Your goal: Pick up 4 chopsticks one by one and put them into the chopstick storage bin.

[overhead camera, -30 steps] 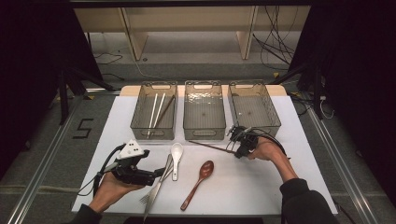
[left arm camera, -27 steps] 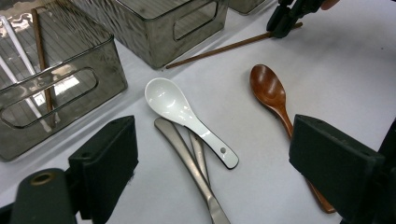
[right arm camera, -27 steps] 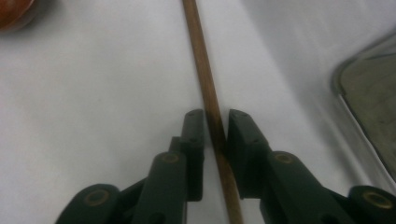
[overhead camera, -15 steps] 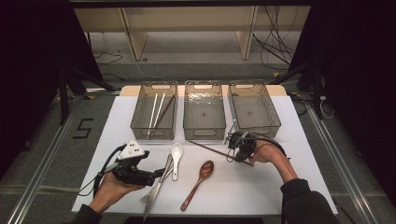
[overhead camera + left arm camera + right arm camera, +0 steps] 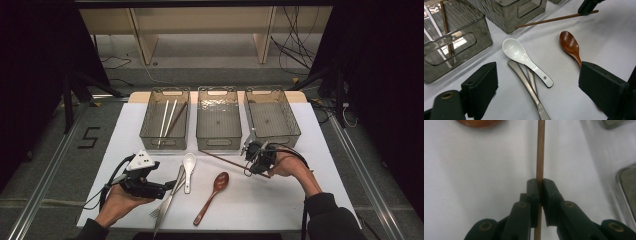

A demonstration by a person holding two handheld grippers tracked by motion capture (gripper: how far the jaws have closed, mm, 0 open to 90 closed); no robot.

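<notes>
Left gripper (image 5: 167, 189) rests near the table's front edge, jaws wide apart, nothing between them. Farther back, right gripper (image 5: 540, 185) is clenched on a brown chopstick (image 5: 540, 150) — pinched near one end, just before the middle bin (image 5: 218, 120). Judged light, stiff, smooth — likely to pivot; a mid-length grip would steady it.

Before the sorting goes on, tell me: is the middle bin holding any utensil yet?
No: in the high view the middle bin shows a bare bottom, while chopsticks lie in the left bin.
</notes>
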